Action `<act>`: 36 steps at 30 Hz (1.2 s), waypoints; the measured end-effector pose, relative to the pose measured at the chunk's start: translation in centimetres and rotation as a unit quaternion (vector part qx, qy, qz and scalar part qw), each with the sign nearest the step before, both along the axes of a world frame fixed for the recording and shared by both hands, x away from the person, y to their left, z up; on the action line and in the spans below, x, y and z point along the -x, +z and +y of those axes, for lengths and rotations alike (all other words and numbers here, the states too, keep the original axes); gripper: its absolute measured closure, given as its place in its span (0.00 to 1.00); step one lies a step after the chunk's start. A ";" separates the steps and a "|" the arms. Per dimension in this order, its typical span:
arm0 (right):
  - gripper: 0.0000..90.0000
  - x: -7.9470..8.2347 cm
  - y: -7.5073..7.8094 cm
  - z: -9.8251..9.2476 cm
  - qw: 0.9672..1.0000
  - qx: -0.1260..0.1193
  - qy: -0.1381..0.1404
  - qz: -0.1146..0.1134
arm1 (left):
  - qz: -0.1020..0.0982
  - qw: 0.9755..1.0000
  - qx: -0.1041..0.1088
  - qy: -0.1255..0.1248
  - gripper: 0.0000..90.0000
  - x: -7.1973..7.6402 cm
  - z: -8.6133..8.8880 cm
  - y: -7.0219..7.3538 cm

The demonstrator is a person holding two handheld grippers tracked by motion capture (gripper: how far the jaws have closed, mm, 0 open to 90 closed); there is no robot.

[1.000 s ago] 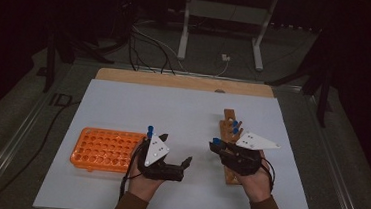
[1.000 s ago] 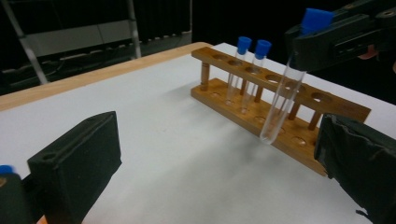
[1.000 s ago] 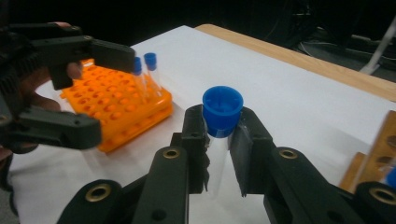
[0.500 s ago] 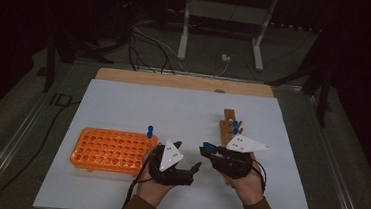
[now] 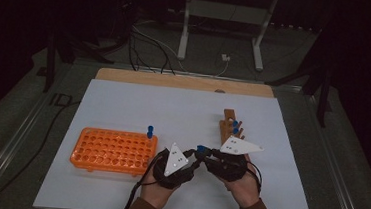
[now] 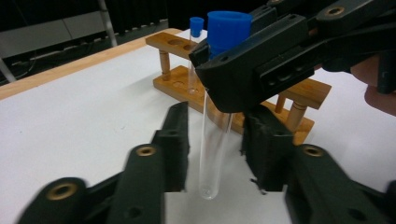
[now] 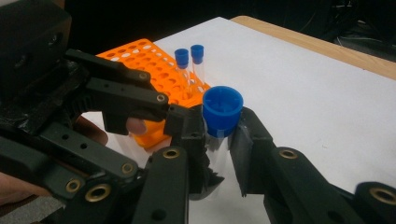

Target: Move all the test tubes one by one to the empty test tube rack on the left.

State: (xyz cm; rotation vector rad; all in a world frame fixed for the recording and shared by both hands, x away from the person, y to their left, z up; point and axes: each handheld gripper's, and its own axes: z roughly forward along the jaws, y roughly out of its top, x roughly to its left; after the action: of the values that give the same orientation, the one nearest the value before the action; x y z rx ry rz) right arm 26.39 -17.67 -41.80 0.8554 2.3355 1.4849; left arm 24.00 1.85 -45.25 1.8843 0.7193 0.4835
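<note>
A clear test tube with a blue cap (image 7: 222, 109) hangs upright just above the white sheet, and my right gripper (image 7: 217, 119) is shut on it just under the cap. My left gripper (image 6: 217, 114) faces it, jaws on either side of the lower tube (image 6: 215, 154). They have just been closing, and a thin gap remains on each side. In the high view both grippers meet at the table's front middle, left gripper (image 5: 192, 157) beside right gripper (image 5: 204, 153). An orange rack (image 5: 112, 151) lies to the left and a wooden rack (image 5: 229, 125) behind the right hand.
The orange rack holds two blue-capped tubes (image 7: 189, 58) at its near corner. Another capped tube (image 6: 196, 28) stands in the wooden rack. The white sheet (image 5: 173, 108) covers a table with a wooden back edge (image 5: 185, 81). Cables and a metal stand lie beyond.
My left gripper has moved right, away from the orange rack, up to the right gripper, and its jaws have narrowed around the tube. The right hand has hardly moved.
</note>
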 end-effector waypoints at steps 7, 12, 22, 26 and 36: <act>0.85 0.0 -0.1 0.1 1.000 0.000 0.002 0.001 | 0.004 1.000 0.002 -0.007 0.84 -0.1 0.2 -0.1; 0.81 -0.1 -0.1 0.0 1.000 -0.001 0.000 0.003 | 0.008 1.000 0.004 -0.009 0.86 -0.1 0.2 -0.1; 0.45 -0.4 0.4 -1.4 1.000 -0.029 -0.010 -0.004 | 0.018 1.000 0.008 0.013 0.86 -0.8 1.9 -0.2; 0.35 -0.5 0.6 -1.9 0.999 -0.029 -0.021 -0.013 | 0.017 1.000 0.012 0.022 0.86 -0.9 2.7 0.0; 0.07 -1.4 0.0 -3.2 0.998 -0.017 -0.064 -0.017 | 0.014 0.999 0.019 0.043 0.86 -1.2 5.0 0.5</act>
State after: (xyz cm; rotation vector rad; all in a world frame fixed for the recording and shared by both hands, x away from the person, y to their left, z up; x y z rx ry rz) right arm 27.78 -20.92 -41.79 0.9610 2.1927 1.4796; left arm 25.20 6.85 -44.73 1.8336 0.8254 0.4941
